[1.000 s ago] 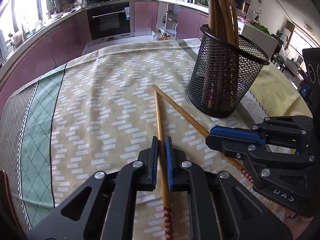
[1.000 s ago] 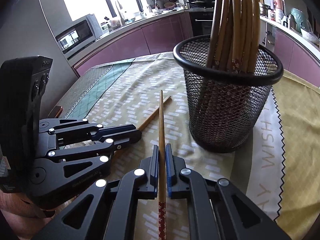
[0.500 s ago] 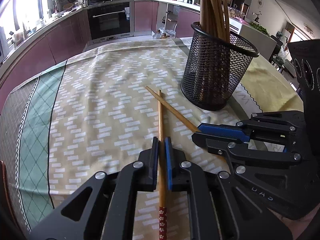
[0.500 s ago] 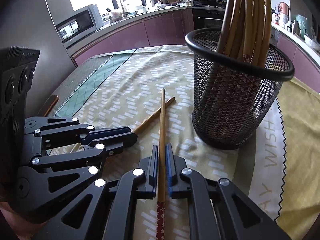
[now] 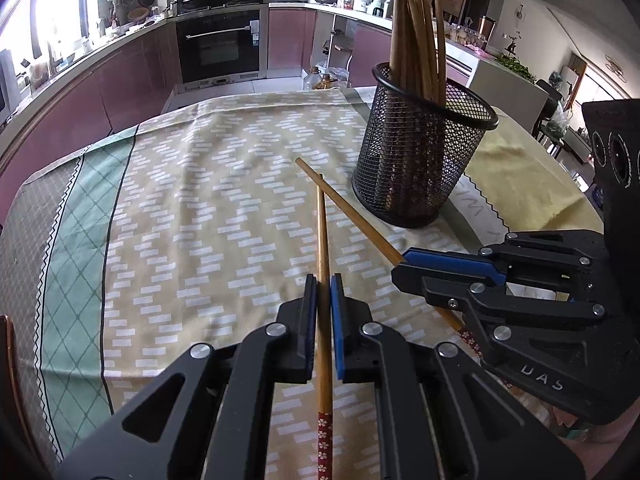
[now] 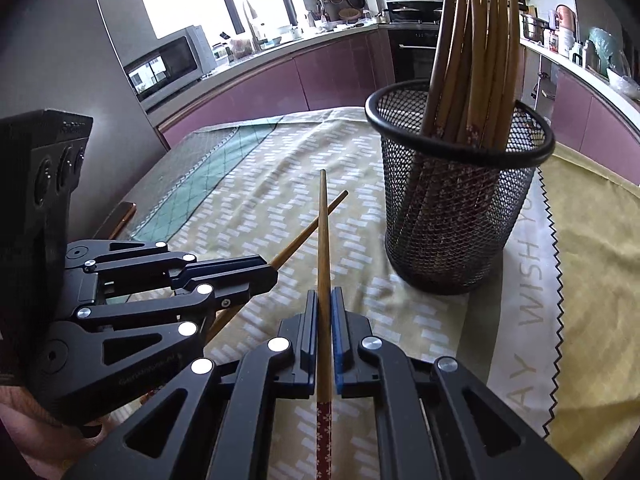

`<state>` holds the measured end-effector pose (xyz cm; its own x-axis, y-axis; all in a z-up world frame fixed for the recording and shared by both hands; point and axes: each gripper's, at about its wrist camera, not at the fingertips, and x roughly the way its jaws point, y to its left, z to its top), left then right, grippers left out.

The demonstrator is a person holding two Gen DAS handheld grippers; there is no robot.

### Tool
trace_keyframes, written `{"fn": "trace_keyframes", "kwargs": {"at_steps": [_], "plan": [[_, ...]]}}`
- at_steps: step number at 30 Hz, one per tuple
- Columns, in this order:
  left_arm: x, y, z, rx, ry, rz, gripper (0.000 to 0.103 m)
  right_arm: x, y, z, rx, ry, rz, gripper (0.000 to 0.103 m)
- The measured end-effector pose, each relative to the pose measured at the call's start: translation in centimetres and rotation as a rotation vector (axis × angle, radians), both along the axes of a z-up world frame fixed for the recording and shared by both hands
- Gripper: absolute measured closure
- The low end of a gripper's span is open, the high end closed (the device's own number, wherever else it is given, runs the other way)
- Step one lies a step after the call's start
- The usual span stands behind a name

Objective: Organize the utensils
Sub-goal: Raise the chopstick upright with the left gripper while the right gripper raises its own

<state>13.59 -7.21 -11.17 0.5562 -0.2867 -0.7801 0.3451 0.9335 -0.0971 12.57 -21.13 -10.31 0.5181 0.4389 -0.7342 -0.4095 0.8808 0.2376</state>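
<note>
My left gripper [image 5: 324,280] is shut on a wooden chopstick [image 5: 322,232] that runs forward between its blue pads, red patterned end toward me. My right gripper [image 6: 325,296] is shut on a second chopstick [image 6: 323,232] in the same way. The two sticks cross near their thin tips over the tablecloth [image 5: 208,208]. In the left wrist view the right gripper [image 5: 404,268] sits at the right. In the right wrist view the left gripper [image 6: 268,270] sits at the left. A black mesh cup [image 5: 420,168] [image 6: 452,216] holding several upright chopsticks stands just beyond and right of the tips.
The patterned cloth covers a table whose far edge drops off toward purple kitchen cabinets [image 5: 132,80] and an oven [image 5: 222,48]. A wooden chair back [image 6: 120,216] shows at the table's left side. A yellow cloth with a zigzag edge [image 6: 592,264] lies right of the cup.
Both grippers keep hold of their chopsticks. The mesh cup looks a little farther off in the left wrist view, and the two stick tips now overlap in a cross.
</note>
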Motion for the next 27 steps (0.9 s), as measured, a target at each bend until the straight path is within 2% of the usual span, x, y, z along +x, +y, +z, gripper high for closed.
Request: {"fn": "trace_keyframes", "kwargs": {"at_steps": [17,27], "plan": [[-1.7,0.9,2.6,-0.053,-0.041,0.004,0.095,-2.4,-1.2,3.7,0.076,-0.094,0.004,0.097],[-2.8,0.8,4.2,-0.076,-0.072,-0.007,0.095,-3.1,-2.3,4.6,0.102,-0.12,-0.008,0.097]]}}
